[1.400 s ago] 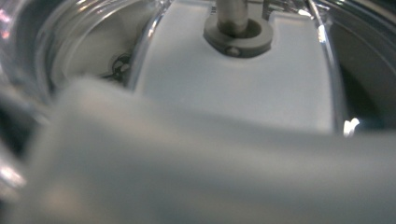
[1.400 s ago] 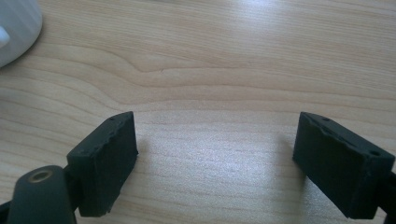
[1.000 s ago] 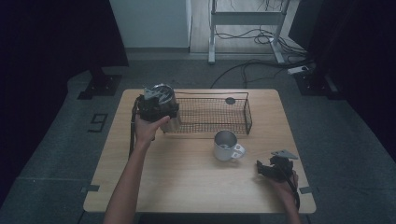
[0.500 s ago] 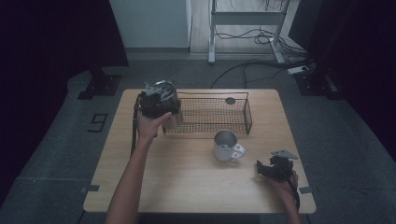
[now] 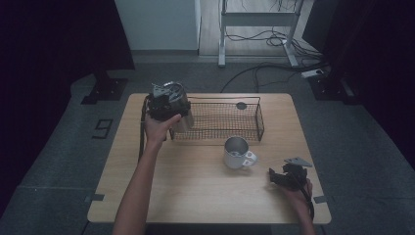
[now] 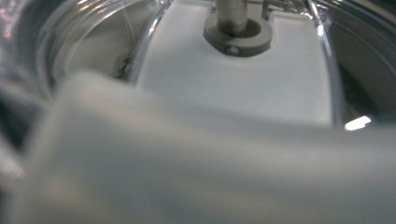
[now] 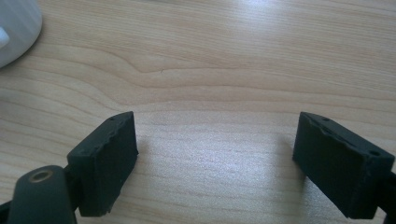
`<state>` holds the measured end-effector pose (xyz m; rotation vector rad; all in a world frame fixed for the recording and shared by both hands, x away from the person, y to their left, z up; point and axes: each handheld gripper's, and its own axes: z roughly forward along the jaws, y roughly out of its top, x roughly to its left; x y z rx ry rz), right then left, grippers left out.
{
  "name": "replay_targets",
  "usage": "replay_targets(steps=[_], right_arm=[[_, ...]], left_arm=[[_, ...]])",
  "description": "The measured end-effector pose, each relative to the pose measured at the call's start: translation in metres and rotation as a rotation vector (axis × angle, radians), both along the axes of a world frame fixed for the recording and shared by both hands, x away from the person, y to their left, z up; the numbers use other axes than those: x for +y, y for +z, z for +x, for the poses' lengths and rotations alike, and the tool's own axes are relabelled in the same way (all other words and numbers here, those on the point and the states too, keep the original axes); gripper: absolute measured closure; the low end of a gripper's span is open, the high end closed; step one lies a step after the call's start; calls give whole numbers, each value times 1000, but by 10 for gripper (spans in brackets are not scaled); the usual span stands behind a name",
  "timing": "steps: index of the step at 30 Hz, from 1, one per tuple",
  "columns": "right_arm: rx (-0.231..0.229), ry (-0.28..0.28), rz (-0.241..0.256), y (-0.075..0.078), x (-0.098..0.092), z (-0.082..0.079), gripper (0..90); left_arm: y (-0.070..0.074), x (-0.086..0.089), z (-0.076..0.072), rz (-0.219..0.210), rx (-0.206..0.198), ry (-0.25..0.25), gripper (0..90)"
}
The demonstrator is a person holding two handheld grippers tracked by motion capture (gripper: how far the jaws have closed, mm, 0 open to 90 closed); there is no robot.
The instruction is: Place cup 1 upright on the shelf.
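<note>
Nothing much has moved since the earlier pics: from the high view the left claw [image 5: 169,100] stays at the left end of the wire basket [image 5: 259,117], holding a see-thru jar [image 5: 183,120] there, prob. to put it in, w/ lots of room inside. Left gripper view is jar and blur, so I can't tell how tight. Right gripper view: right claw [image 7: 224,163] wide open, holding nothing, low over bare table [image 7: 233,60] near the front edge, white mug [image 7: 14,28] off to one side.
</note>
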<state>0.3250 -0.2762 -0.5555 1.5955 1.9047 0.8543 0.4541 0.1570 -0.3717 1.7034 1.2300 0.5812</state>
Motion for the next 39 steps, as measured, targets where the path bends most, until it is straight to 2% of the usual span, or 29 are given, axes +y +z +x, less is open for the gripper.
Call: replay_targets(steps=[4,12,20,29,39], right_arm=[[-1,0,1,0,0,0,133],[-1,0,1,0,0,0,133],[-1,0,1,0,0,0,132],[-1,0,1,0,0,0,133],[-1,0,1,0,0,0,133]], left_arm=[[1,-2,3,16,-2,2,38],[-1,-6,13,-3,3,1,39],[-2,-10,24,5,13,16,39],[-4,-21,34,37,16,8,39],[-6,-27,45,22,30,10,39]])
